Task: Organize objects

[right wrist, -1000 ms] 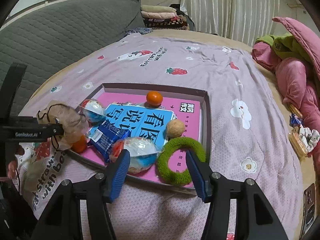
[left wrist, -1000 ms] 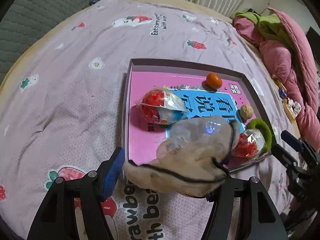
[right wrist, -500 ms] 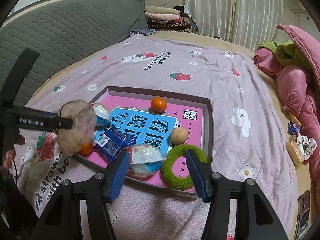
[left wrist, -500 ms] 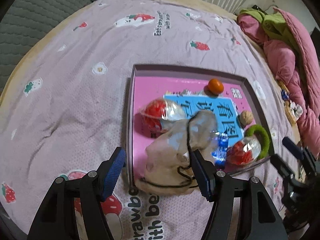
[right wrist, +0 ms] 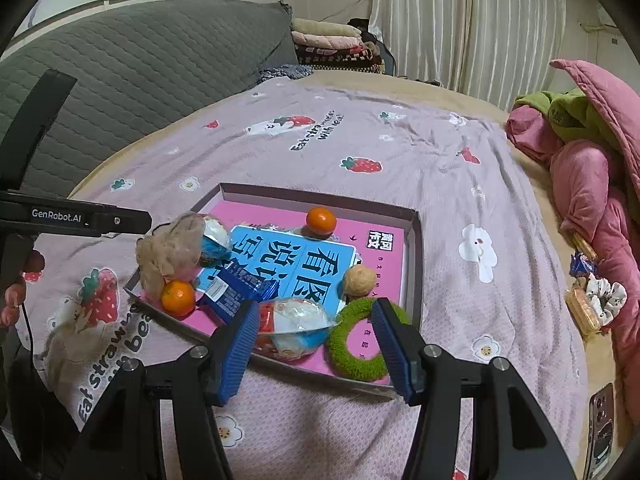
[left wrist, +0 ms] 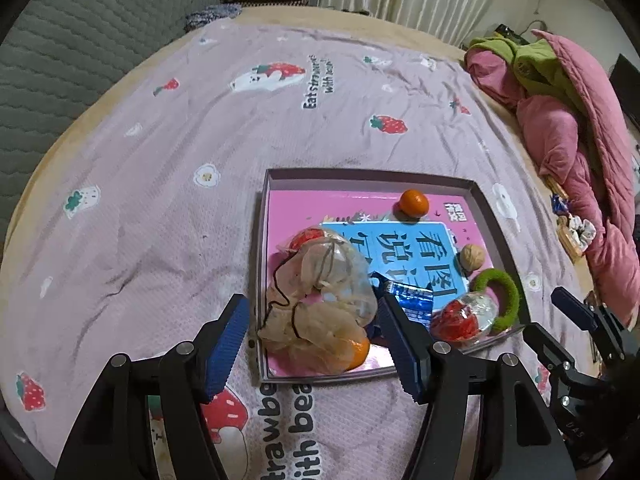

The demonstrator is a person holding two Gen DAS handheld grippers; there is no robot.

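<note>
released from the left gripper (left wrist: 314, 338), mesh pouch (left wrist: 320, 300) now lies in tray (left wrist: 486, 200).

a strawberry-print bed sheet (left wrist: 160, 208) carries a shallow box (left wrist: 262, 264) and pink quilt (left wrist: 568, 152).

Grey quilted headboard (right wrist: 132, 76), pleated white curtains (right wrist: 500, 24), strawberry-print bedsheet (left wrist: 200, 120), pink quilt (right wrist: 592, 184).

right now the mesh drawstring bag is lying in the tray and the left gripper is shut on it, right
Not quite. The mesh drawstring bag does lie in the tray, but the left gripper is open, its pads clear of the bag; the left wrist view shows this.
</note>
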